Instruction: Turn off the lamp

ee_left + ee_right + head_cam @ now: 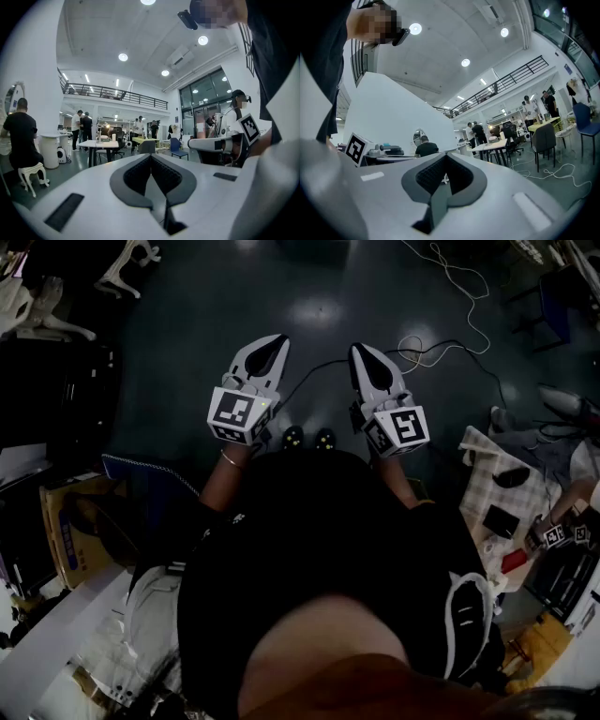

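Note:
In the head view my left gripper (267, 341) and right gripper (364, 351) are held side by side at waist height over the dark floor, both shut with nothing between the jaws. The left gripper view looks level across a large hall past the closed left gripper (151, 157). Far off, a small lit lamp (107, 125) glows on a white table (99, 143). In the right gripper view the closed right gripper (444, 157) points the same way, and the lamp's glow (491, 126) shows by a distant table (494, 146). Both grippers are far from it.
Cables (441, 343) loop over the floor ahead on the right. A white chair (42, 320) stands at the far left, a cluttered table (511, 498) at the right, boxes (70, 531) at the lower left. Several people stand round the far tables (82, 126); a person sits on a stool (21, 140).

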Tool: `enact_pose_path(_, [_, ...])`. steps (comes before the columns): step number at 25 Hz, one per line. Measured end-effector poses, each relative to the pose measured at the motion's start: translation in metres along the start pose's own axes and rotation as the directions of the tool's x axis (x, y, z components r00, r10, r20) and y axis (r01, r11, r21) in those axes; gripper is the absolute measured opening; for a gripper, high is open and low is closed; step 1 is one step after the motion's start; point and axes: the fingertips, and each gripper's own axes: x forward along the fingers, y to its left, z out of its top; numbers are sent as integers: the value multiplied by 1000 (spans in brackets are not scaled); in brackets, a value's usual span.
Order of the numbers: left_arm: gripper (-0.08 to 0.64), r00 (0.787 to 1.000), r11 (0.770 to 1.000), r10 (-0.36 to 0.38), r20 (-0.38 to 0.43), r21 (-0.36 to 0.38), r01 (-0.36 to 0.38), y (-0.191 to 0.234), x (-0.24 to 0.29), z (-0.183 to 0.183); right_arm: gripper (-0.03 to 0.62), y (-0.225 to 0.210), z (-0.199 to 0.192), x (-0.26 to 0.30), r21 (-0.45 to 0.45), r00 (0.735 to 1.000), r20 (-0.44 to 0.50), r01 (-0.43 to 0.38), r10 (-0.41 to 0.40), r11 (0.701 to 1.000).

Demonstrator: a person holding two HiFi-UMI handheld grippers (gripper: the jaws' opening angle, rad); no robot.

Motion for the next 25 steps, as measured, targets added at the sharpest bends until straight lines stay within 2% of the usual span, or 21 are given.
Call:
enact_pose_path(10, [6,1000,1000,-9,14,10,9,-4,20,1,0,-22,3,7,8,1000,4,-13,13,1000])
enact_pose_path(20, [6,998,999,55,-8,-1,-55,-12,31,0,0,-43,7,-1,8,999,6,-54,54,998])
enact_pose_path(25, [6,999,999,47,7,25,-48,-26,37,-1,0,-52,5,-6,3,998,-2,-63,63,998])
